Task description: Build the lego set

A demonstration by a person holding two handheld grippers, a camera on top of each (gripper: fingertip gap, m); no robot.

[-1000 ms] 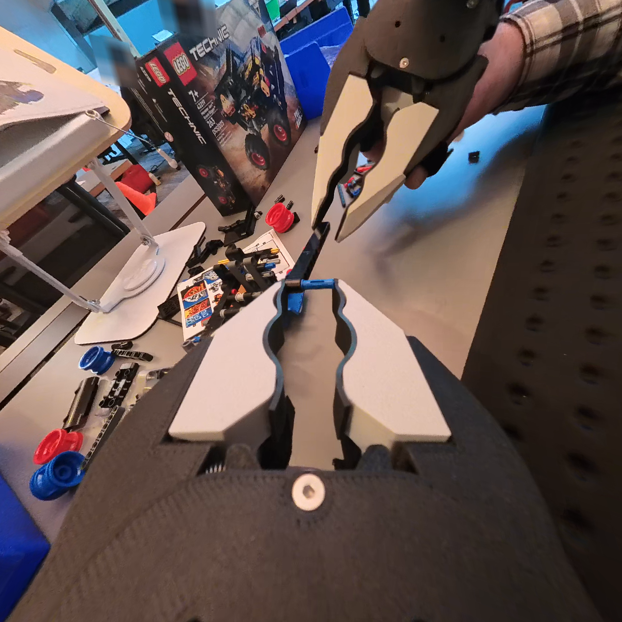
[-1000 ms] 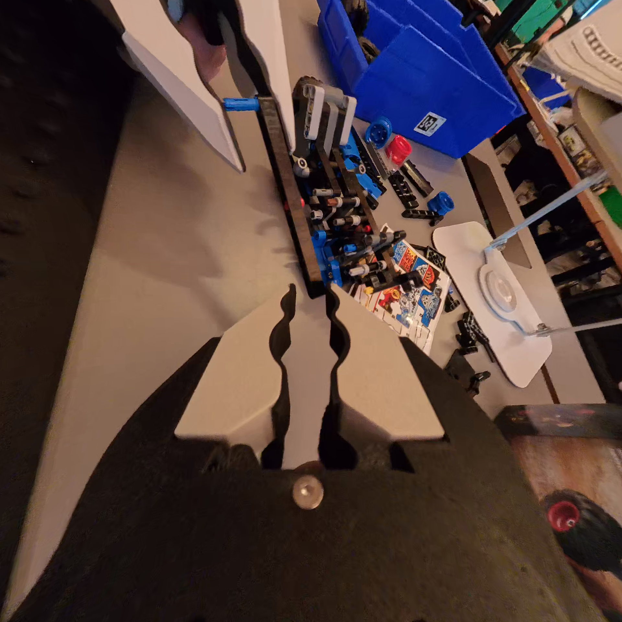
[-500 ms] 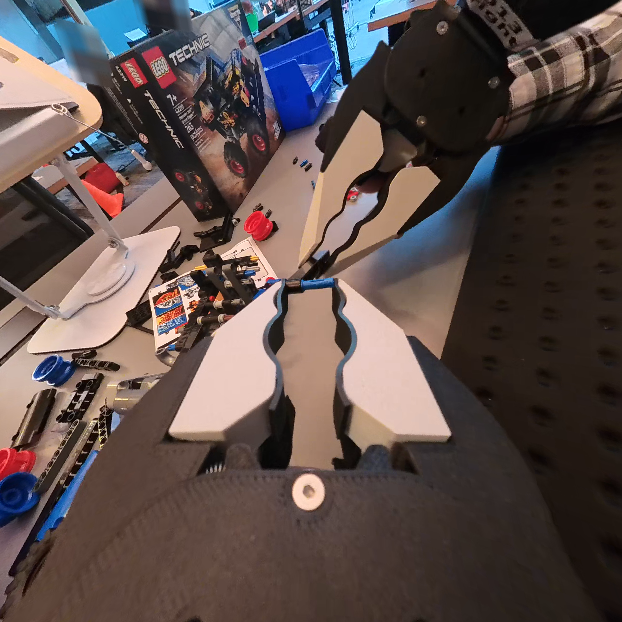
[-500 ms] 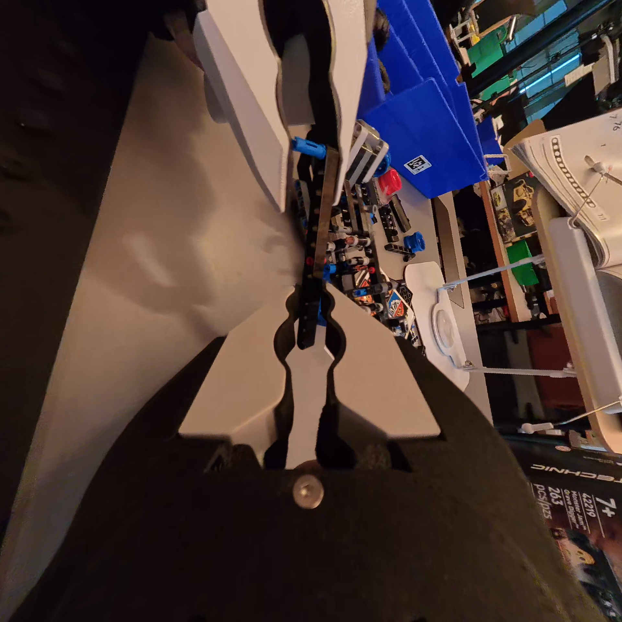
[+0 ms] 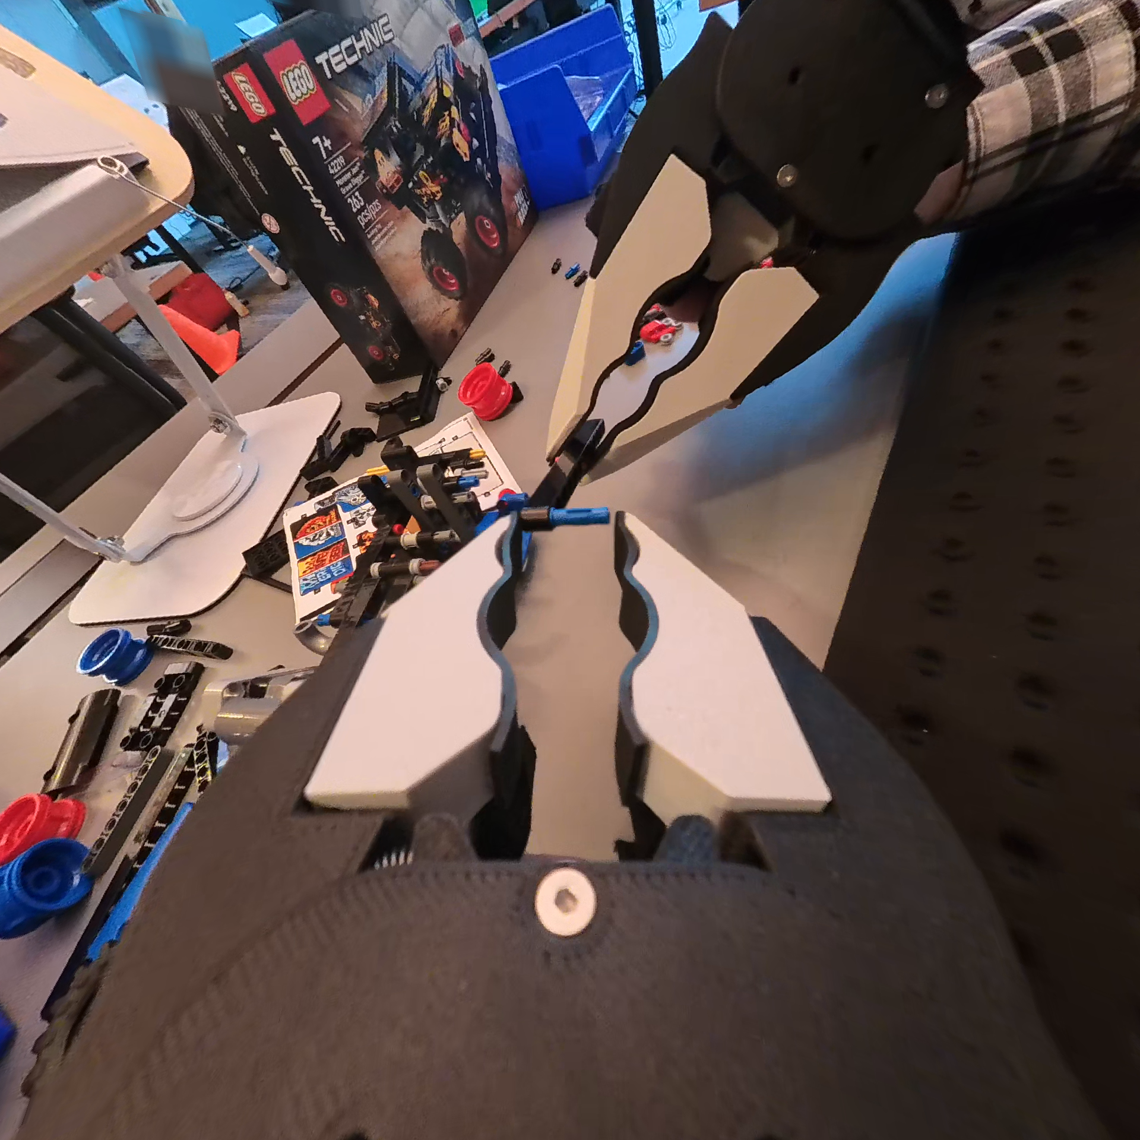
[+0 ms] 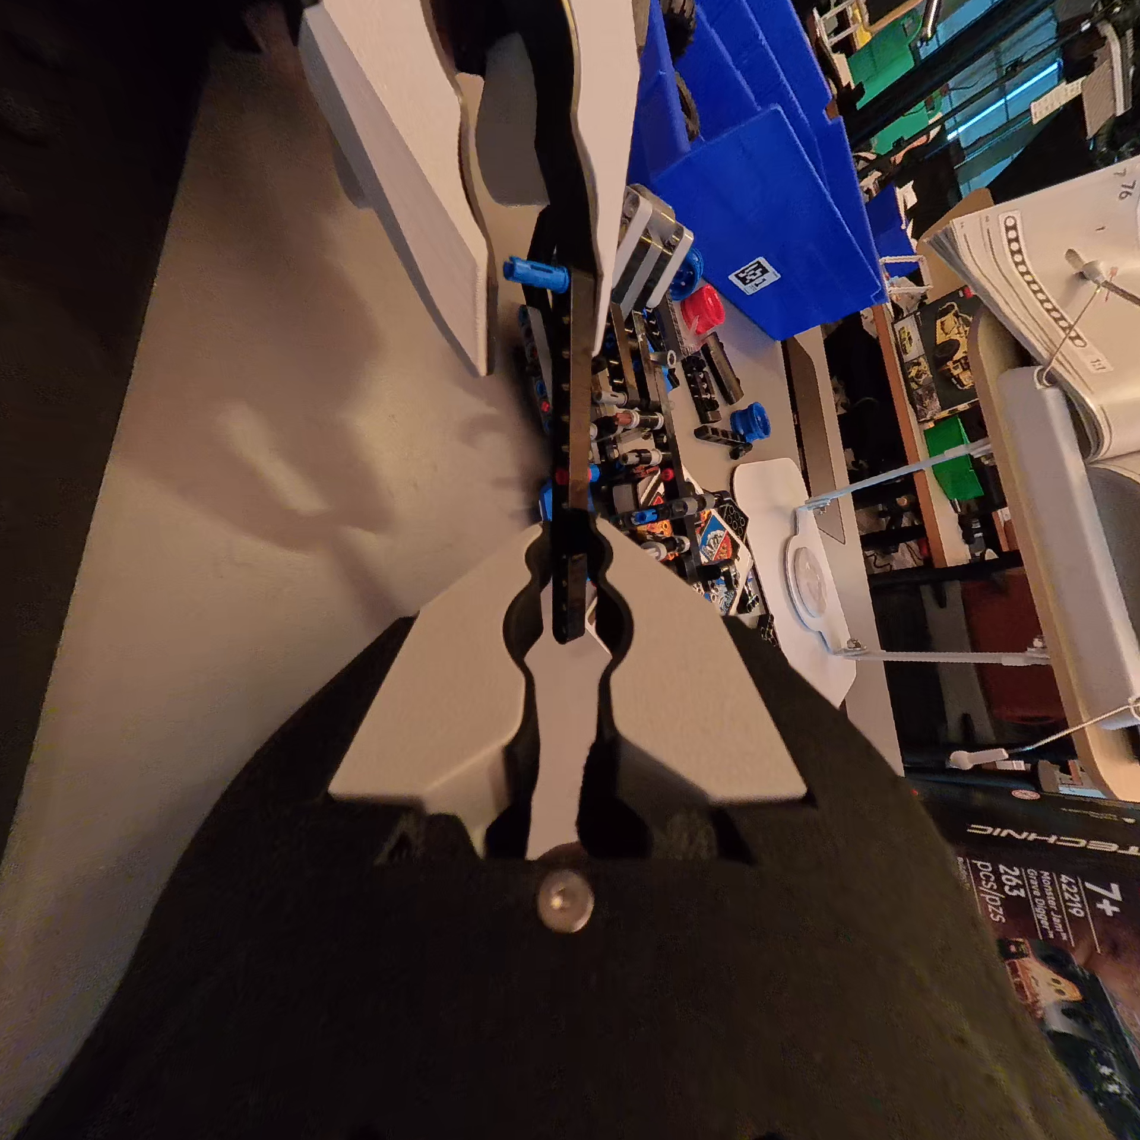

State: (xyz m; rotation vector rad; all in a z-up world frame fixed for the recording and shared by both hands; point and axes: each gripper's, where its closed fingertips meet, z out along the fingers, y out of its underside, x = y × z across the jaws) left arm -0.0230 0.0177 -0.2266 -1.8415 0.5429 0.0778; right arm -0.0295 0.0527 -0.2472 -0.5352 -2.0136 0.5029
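A long black beam with a blue pin at one end is held between both grippers. My left gripper is shut on the pin end; the blue pin spans its fingertips. It shows at the top of the right wrist view. My right gripper is shut on the beam's other end and shows opposite in the left wrist view, with the beam between its tips. The partly built chassis lies on the table beside the beam. I cannot tell whether they are joined.
A sticker sheet, loose black beams, and red and blue wheel hubs lie to the left. The set's box, blue bins and a white booklet-stand base stand behind. A black mat borders the right. The left gripper's tips are roughly 5 cm from the right gripper's.
My right gripper has come in toward the left one and closed on the free end of the black beam. The left gripper has kept its hold on the pin end.
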